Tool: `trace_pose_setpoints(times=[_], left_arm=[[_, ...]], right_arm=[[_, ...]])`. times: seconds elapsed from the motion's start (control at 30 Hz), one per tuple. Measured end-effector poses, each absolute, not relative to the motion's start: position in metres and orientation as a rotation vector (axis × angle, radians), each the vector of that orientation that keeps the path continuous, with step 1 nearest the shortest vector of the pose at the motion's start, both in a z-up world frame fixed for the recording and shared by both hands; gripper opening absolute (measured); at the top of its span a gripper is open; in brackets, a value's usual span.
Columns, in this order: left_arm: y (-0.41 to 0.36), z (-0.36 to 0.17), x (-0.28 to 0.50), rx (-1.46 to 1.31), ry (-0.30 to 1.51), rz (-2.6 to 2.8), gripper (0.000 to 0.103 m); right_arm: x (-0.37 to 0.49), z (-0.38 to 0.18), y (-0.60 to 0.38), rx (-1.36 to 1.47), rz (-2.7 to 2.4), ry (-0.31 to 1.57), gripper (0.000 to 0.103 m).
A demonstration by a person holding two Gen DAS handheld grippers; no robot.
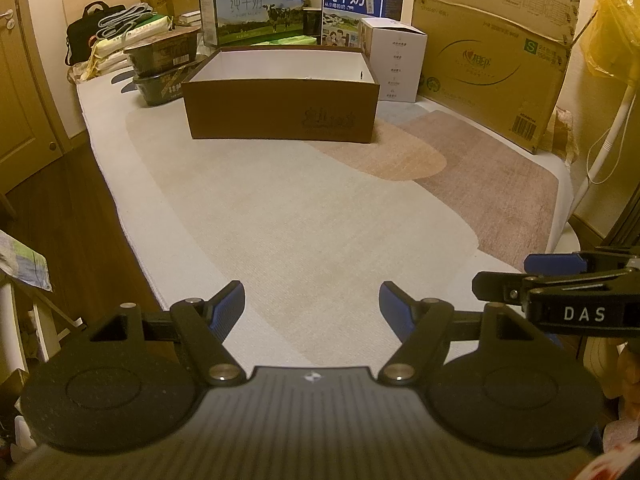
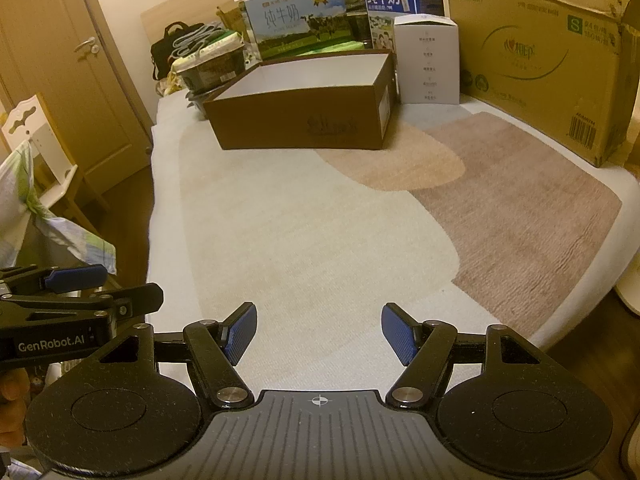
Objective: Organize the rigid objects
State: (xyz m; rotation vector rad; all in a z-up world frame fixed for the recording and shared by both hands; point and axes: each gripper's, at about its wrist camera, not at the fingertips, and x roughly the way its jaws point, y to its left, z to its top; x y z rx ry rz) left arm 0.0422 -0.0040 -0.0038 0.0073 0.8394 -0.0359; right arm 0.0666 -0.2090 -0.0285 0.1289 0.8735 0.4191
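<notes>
your left gripper (image 1: 312,304) was level above the near edge of the rug (image 1: 304,216), jaws spread wide and empty, your right gripper (image 2: 319,330) was just beside it, equally wide, holding nothing, both faced the open brown box (image 1: 280,108) standing well ahead on the rug

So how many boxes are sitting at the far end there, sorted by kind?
Open brown box: 1
Milk cartons: 2, one green-and-blue, one blue
White box: 1
Large cardboard box: 1
Total: 5
</notes>
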Motion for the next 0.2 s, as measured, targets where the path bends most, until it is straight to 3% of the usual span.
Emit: trace_pose_setpoints(times=[0.2], left_arm=[[-0.0027,-0.0047,0.0449,0.001,0.846,-0.026,0.072]], right_arm=[[0.0674,-0.0289,-0.2080,0.131,0.416,0.878,0.069]])
